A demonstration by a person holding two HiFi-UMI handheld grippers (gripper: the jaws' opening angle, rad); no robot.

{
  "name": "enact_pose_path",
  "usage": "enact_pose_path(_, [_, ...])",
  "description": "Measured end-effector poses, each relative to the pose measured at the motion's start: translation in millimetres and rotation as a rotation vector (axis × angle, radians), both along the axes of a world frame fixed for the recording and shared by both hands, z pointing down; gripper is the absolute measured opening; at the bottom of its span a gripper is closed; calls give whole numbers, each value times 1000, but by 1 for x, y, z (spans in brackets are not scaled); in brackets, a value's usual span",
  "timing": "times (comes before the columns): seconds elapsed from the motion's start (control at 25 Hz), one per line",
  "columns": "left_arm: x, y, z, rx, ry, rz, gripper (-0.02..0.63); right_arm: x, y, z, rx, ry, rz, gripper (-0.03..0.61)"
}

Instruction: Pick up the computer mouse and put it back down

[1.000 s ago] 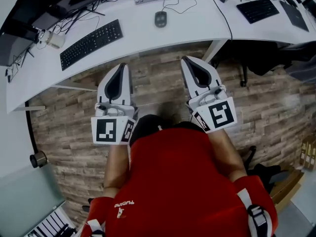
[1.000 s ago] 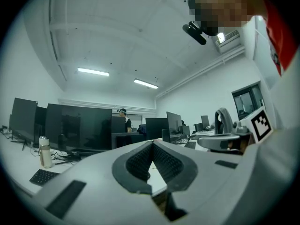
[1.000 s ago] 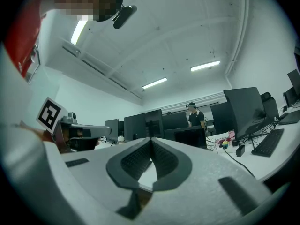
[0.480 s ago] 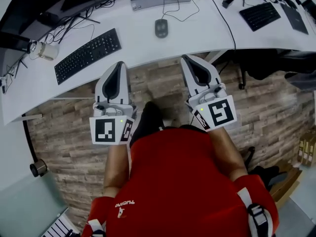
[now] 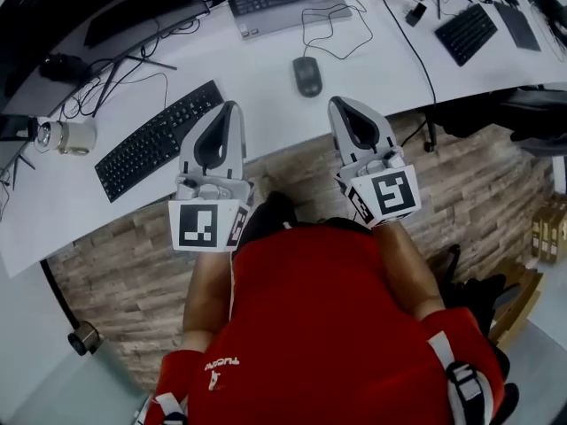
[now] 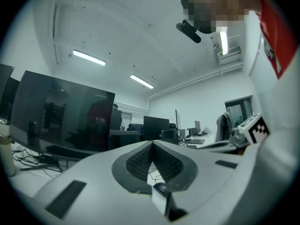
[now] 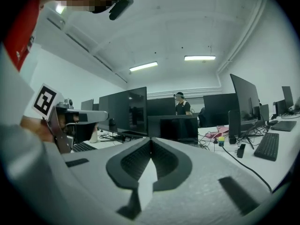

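Head view, left gripper (image 5: 232,109) and right gripper (image 5: 337,104) level, parallel, jaws pressed together, mouse (image 5: 307,75) ahead

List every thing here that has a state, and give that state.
computer mouse, lying on the desk, untouched, cable attached
left tongs, shut, empty
right tongs, shut, empty
monitor, screen dark

Matt dark plastic mouse (image 5: 307,75); smooth white desk (image 5: 266,82); rough wood-look floor (image 5: 115,273).
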State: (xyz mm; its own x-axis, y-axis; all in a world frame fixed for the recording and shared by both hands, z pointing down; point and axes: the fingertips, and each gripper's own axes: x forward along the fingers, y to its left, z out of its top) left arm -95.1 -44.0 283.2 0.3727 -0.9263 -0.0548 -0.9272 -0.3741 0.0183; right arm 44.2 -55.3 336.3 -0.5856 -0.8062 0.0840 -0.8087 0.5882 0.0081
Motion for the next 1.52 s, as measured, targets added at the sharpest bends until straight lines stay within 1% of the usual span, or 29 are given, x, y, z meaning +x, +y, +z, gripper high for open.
enact_pose_path(0.28, [-20, -38, 9, -2, 26, 105, 9, -20, -38, 33, -55, 61, 134, 6])
enact_pose_path(0.48, [-27, -57, 18, -23, 34, 138, 9, -31, -55, 53, -99, 111, 173, 6])
enact_pose_path(0.52, [-27, -60, 20, -27, 36, 141, 9, -32, -58, 58, -110, 118, 176, 18])
enact_pose_path(0.56, [-26, -62, 21, -32, 38, 144, 9, -33, -62, 62, -122, 122, 180, 45])
enact_pose_path(0.68, [-26, -70, 26, -49, 45, 142, 9, -34, -73, 77, -159, 138, 195, 79])
enact_pose_path(0.76, [-26, -76, 28, -56, 47, 135, 9, -34, -80, 88, -182, 155, 203, 117])
enact_pose_path(0.88, [-26, -82, 30, -64, 41, 128, 9, -33, -92, 104, -218, 180, 213, 178])
enact_pose_path(1.0, [-26, -87, 33, -74, 28, 123, 9, -32, -101, 118, -256, 190, 220, 223])
enact_pose_path(1.24, [-25, -96, 39, -90, 13, 106, 9, -30, -119, 151, -335, 224, 232, 282])
enact_pose_path(1.4, [-25, -101, 43, -101, 6, 92, 9, -23, -127, 177, -409, 246, 240, 327])
enact_pose_path(1.52, [-24, -104, 44, -105, 2, 84, 9, -20, -133, 190, -461, 253, 242, 347])
